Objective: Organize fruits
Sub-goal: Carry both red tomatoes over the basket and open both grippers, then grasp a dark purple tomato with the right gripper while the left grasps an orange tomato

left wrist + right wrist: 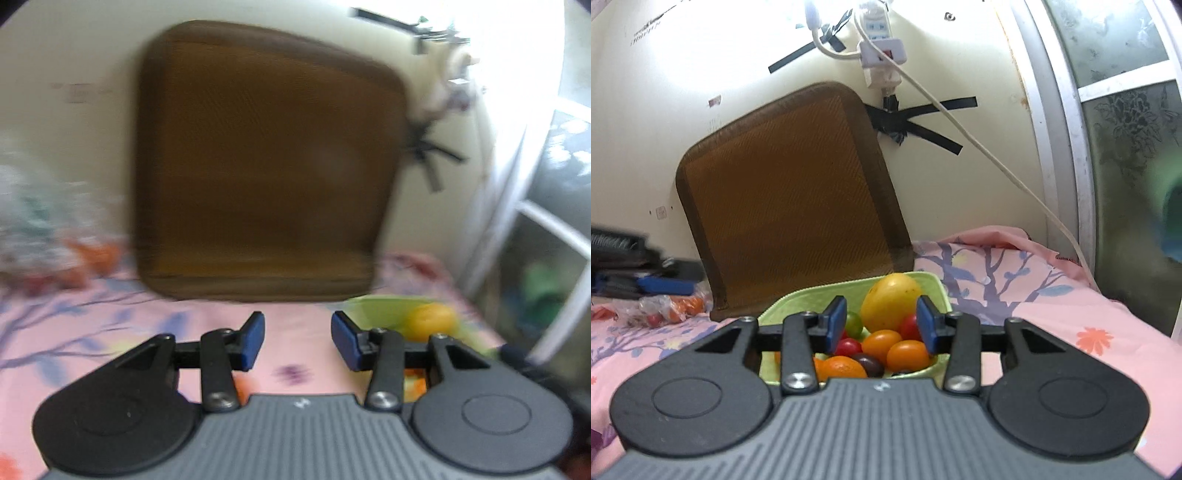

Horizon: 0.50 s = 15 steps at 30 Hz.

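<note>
The fruits sit in a light green tray (934, 286) on the bed: a big yellow mango (891, 297) at the back, small orange tomatoes (908, 355), red ones and a dark one in front. The right gripper (882, 325) hangs just above the tray, fingers spread, holding nothing. The left gripper (297, 341) is over the pink flowered sheet (92, 332), fingers also spread and empty, with the tray to its right. A brown cushion (790, 199) leans on the wall behind. A plastic bag (661, 308) with more small fruits lies far left
</note>
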Motion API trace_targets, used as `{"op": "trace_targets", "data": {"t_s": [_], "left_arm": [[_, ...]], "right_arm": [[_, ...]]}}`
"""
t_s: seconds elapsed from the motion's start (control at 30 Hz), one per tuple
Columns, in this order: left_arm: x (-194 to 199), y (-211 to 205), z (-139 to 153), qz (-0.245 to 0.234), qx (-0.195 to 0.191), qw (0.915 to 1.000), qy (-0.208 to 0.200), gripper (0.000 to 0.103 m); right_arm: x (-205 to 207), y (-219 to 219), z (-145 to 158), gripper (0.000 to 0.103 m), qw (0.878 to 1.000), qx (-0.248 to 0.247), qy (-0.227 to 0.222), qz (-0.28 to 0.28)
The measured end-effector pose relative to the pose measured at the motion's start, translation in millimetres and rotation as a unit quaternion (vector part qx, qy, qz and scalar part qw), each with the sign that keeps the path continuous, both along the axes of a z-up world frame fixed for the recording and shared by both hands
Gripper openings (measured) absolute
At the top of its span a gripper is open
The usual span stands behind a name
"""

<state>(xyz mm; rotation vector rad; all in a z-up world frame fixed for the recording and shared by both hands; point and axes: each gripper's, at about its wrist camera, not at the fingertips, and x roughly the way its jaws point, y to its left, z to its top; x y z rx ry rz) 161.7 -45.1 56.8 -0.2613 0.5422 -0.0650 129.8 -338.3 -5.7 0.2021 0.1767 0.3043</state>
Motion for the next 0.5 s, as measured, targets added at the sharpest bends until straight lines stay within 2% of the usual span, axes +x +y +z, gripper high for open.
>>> {"op": "trace_targets", "data": {"t_s": [0.1,0.2,0.27,0.33,0.37,0.4,0.5], "left_arm": [[0.5,20.4,-16.4,0.013,0.001,0.9996,0.024,0.041],[7.8,23.9,-32.9,0.007,0.003,0.9992,0.04,0.041],[10.9,19.0,-43.1,-0.001,0.015,0.9989,0.045,0.041],[11.7,14.0,-51.0,-0.012,0.021,0.9986,0.047,0.041],[12.9,11.1,-54.3,-0.017,0.022,0.9984,0.049,0.041],[12.4,9.3,-58.7,-0.019,0.023,0.9982,0.053,0.041],[19.2,6.6,-64.6,-0.02,0.029,0.9975,0.061,0.036]], "right_arm": [[-15.9,2.4,5.8,0.044,1.0,0.017,-0.02,0.01],[-38.7,23.0,13.9,0.044,0.996,0.005,-0.039,0.082],[-44.1,51.6,13.3,0.043,0.99,-0.034,-0.015,0.133],[-44.9,82.3,7.6,0.038,0.982,-0.087,0.001,0.167],[-43.3,95.3,4.5,0.031,0.978,-0.111,0.008,0.177],[-40.3,107.3,1.8,0.029,0.974,-0.134,0.016,0.181],[-26.6,136.2,-2.9,0.029,0.965,-0.192,0.027,0.178]]}}
